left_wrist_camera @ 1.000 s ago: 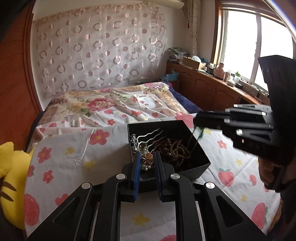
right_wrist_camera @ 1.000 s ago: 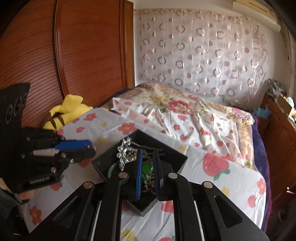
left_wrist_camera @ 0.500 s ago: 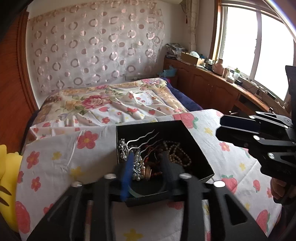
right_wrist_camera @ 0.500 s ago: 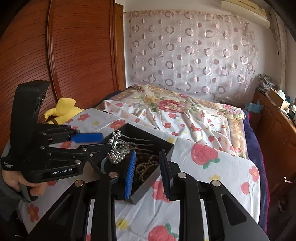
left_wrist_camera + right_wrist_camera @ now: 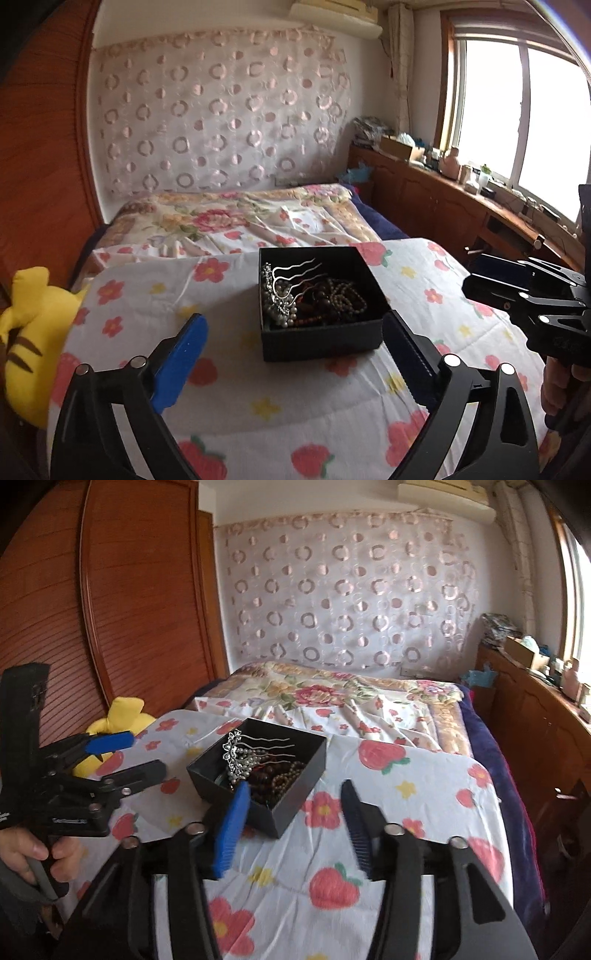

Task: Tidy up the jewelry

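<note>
A black box sits on the bed, on a white bedspread printed with flowers and strawberries, and everything else is best placed from it. Inside the box lies a tangle of jewelry: a silver hair comb with wavy prongs leaning against the far-left corner, a cluster of pearl-like beads below it, and dark brown bead strings filling the right half. The left gripper hangs just in front of the box's near wall with its fingers spread wide, the blue one left of the box and the black one at its near-right corner; they have just been opening, and nothing is between them but the box front, which they do not touch. The right gripper is near the box's right-hand corner, its fingers parted and empty too, having just been opening; its blue finger overlaps the box's near wall in the right wrist view, though I cannot tell if it touches. A hand grips the left gripper's handle to the left of the box. A yellow plush toy lies well to the left of the box at the bed's edge.
</note>
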`<state>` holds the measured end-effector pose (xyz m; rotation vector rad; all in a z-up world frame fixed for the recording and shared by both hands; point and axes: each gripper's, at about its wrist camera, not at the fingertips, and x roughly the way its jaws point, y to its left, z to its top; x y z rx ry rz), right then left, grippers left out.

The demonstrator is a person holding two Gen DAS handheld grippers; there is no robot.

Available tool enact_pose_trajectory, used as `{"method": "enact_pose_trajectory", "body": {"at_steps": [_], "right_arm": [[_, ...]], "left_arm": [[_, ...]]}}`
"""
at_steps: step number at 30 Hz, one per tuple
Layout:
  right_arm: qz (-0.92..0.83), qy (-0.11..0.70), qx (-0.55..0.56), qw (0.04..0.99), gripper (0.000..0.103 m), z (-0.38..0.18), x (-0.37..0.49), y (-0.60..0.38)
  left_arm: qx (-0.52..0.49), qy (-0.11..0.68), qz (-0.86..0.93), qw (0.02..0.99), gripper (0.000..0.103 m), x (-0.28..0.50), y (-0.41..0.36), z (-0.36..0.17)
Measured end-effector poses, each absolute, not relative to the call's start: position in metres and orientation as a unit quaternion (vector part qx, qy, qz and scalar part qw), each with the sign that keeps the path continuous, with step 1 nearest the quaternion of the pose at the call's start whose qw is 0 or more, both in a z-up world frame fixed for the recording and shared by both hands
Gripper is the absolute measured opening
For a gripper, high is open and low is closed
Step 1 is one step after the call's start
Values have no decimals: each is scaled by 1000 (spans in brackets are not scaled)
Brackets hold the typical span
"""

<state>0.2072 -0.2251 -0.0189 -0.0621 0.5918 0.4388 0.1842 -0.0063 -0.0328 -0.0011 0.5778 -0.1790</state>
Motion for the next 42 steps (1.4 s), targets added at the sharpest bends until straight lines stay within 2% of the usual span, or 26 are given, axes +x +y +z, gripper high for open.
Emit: {"method": "enact_pose_trajectory", "body": {"at_steps": [3,5,9,21,42], "right_arm": [[203,278,-23,939,75,-15,187,-233],[193,266,-14,944,90,-10,171,-240],[168,241,-4,956,100,-2,139,-248],[156,221,27,962,101,-2,94,-251],[153,212,9,965,101,-5,87,-237]], "left_arm": [[4,269,-79,960,96,159,-8,-24],[-2,261,-74,963,96,142,-7,-18],[-9,251,-60,966,96,115,-8,-6],[2,228,-35,973,96,62,-8,5],[-6,231,-29,973,96,55,-4,-6]]}}
